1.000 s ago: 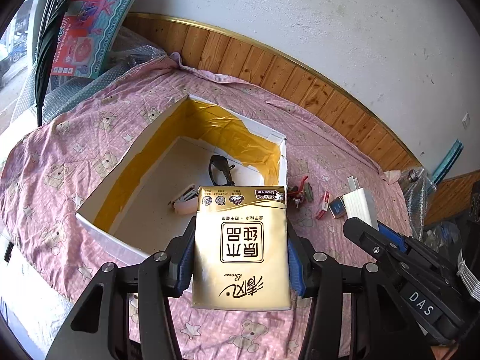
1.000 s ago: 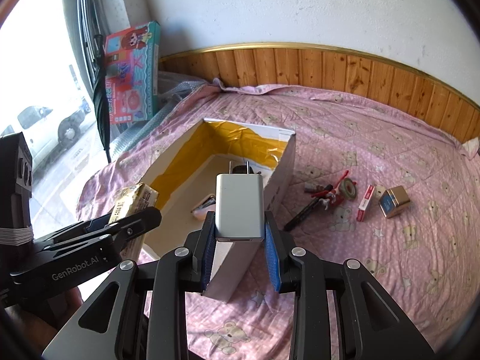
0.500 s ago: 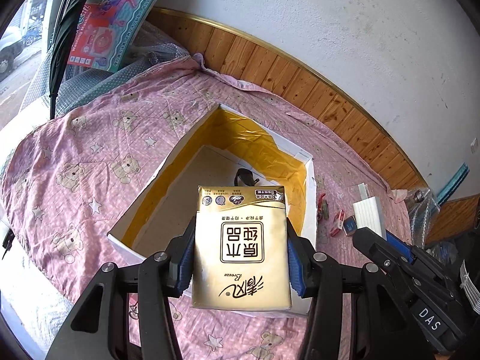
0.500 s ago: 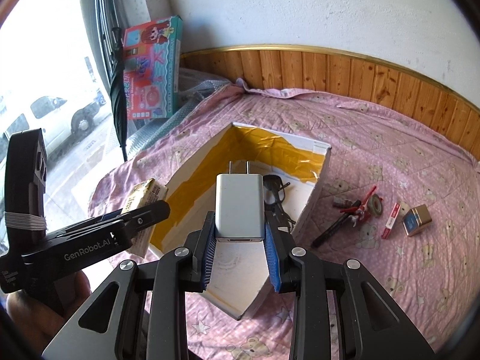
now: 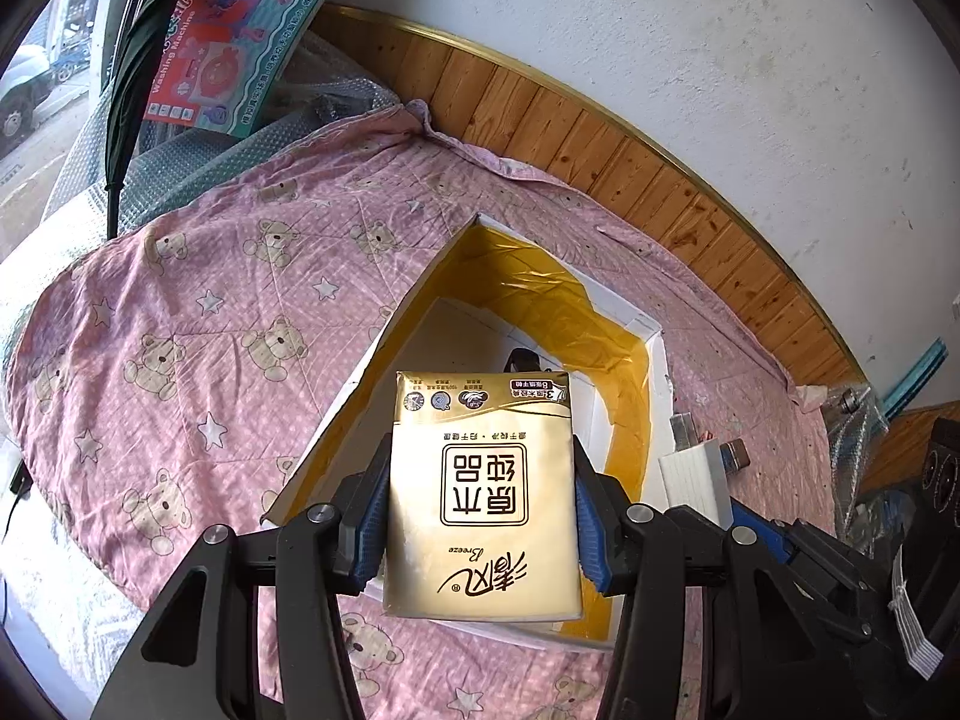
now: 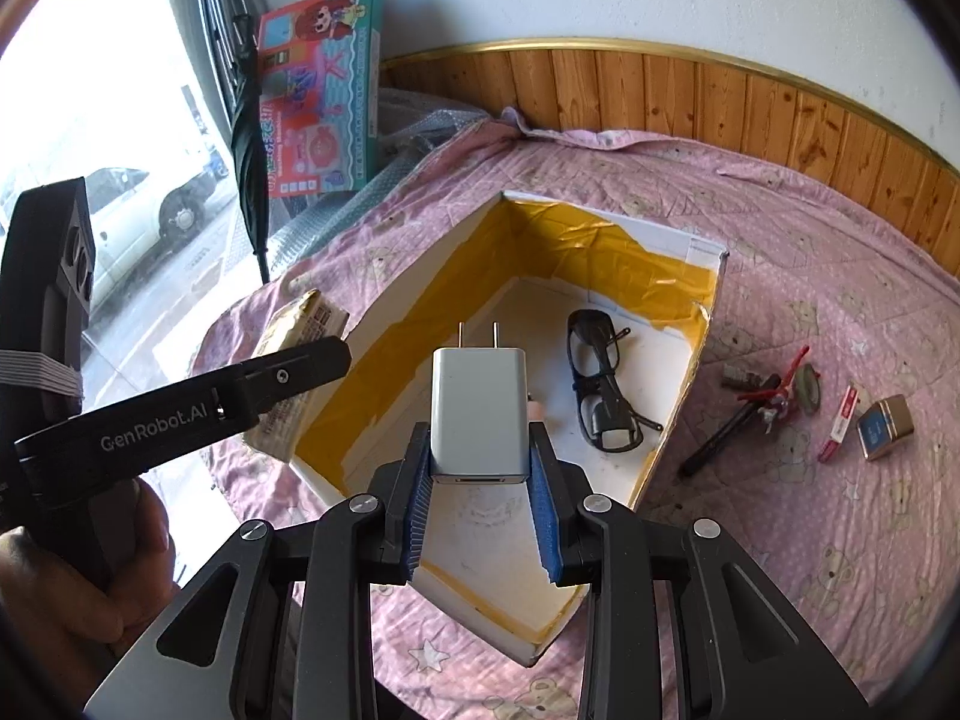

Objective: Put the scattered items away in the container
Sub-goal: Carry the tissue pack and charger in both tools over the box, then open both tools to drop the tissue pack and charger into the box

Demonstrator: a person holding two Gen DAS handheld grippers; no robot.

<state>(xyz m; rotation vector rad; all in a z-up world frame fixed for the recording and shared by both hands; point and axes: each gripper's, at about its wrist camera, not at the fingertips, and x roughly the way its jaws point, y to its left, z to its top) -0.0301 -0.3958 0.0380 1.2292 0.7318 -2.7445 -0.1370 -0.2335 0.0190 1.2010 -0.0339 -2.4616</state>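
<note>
Right wrist view: the right hand-held gripper (image 6: 483, 516) clamps a wall charger (image 6: 480, 414) above the cardboard box (image 6: 690, 384); the left hand-held gripper (image 5: 480, 516) grips a tissue pack (image 5: 483, 498) over its edge. Next, I judge, both lower inside and release.

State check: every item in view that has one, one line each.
Left gripper: shut on tissue pack, above the box.
Right gripper: shut on charger, prongs pointing forward.
Box: open, upright on the blanket.
Glasses: folded, lying inside box.
Pen: lying on blanket, outside box.
Umbrella: closed, standing upright.
</note>
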